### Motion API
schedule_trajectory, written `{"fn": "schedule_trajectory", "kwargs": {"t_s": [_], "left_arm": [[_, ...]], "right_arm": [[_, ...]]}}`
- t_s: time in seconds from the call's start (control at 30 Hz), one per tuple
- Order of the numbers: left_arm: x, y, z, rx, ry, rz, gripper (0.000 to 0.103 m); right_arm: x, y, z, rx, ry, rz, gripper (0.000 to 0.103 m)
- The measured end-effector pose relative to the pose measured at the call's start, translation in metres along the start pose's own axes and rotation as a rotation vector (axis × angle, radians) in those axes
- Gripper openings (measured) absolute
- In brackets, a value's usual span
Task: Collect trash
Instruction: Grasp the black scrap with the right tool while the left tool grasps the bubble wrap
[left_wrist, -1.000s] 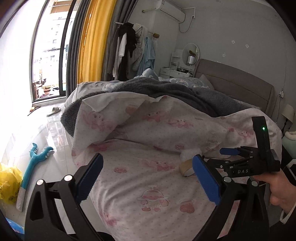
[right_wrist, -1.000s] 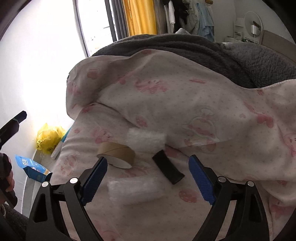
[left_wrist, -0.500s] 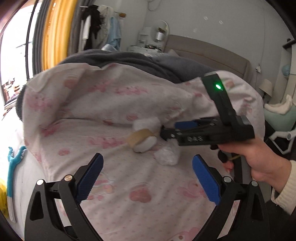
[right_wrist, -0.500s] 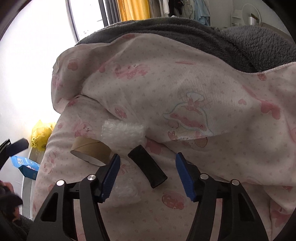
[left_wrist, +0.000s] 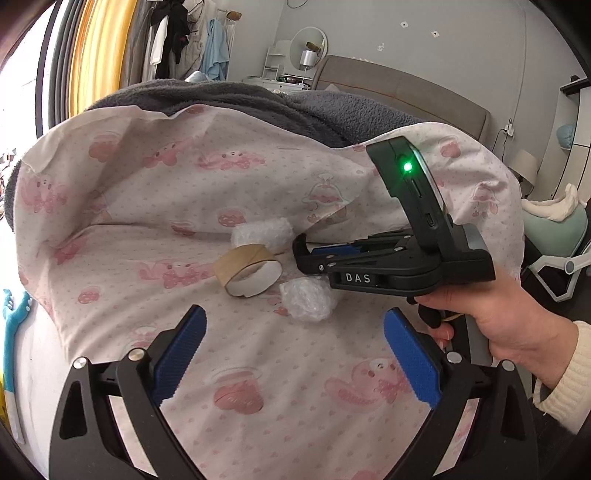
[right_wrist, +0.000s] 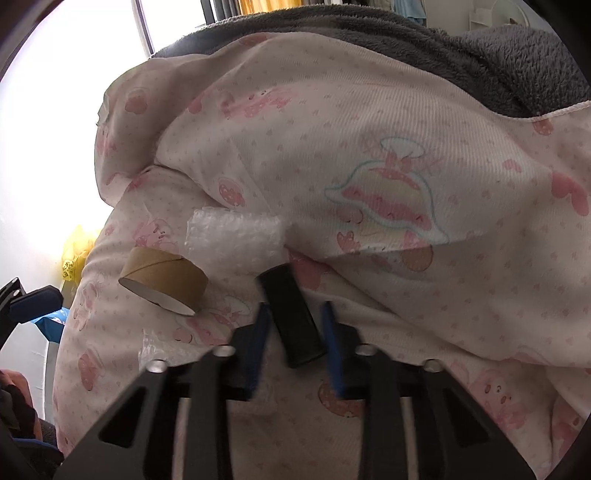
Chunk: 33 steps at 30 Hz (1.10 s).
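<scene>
Right wrist view: your right gripper (right_wrist: 295, 325) has just closed on the black tube (right_wrist: 293, 317); lift it. Left gripper (left_wrist: 291, 354) hangs open, empty.

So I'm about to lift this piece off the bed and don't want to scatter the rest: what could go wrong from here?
1. The right claw has just closed on the black block near its near end, so the block may pivot or slip when lifted.
2. The cardboard tape core and the bubble wrap wads lie close by; a sideways swing could knock them.
3. The soft pink sheet might snag under the fingertips and rise too.
</scene>
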<state>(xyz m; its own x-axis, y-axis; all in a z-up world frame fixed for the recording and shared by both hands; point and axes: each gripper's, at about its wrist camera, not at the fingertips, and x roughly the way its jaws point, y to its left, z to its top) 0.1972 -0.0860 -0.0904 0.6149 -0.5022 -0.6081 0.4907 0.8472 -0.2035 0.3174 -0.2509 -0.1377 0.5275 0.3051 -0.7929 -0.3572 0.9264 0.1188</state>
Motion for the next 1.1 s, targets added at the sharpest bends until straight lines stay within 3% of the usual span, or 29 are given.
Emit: {"fn": "schedule_trajectory", "kwargs": {"t_s": [0.33, 0.7, 1.1], "left_arm": [[0.026, -0.008, 0.003, -0.02, 0.039, 0.026, 0.098], [0.048, -0.015, 0.008, -0.115, 0.084, -0.011, 0.098], [0.082, -0.021, 0.016, -0.133, 0.126, 0.091, 0.096]], "right_arm": [[-0.026, -0.018, 0.003, 0.04, -0.049, 0.044, 0.021], [-0.06, -0.031, 0.004, 0.069, -0.115, 0.043, 0.021], [-0.066, -0.04, 0.0, 0.079, -0.119, 0.037, 0.021]]}}
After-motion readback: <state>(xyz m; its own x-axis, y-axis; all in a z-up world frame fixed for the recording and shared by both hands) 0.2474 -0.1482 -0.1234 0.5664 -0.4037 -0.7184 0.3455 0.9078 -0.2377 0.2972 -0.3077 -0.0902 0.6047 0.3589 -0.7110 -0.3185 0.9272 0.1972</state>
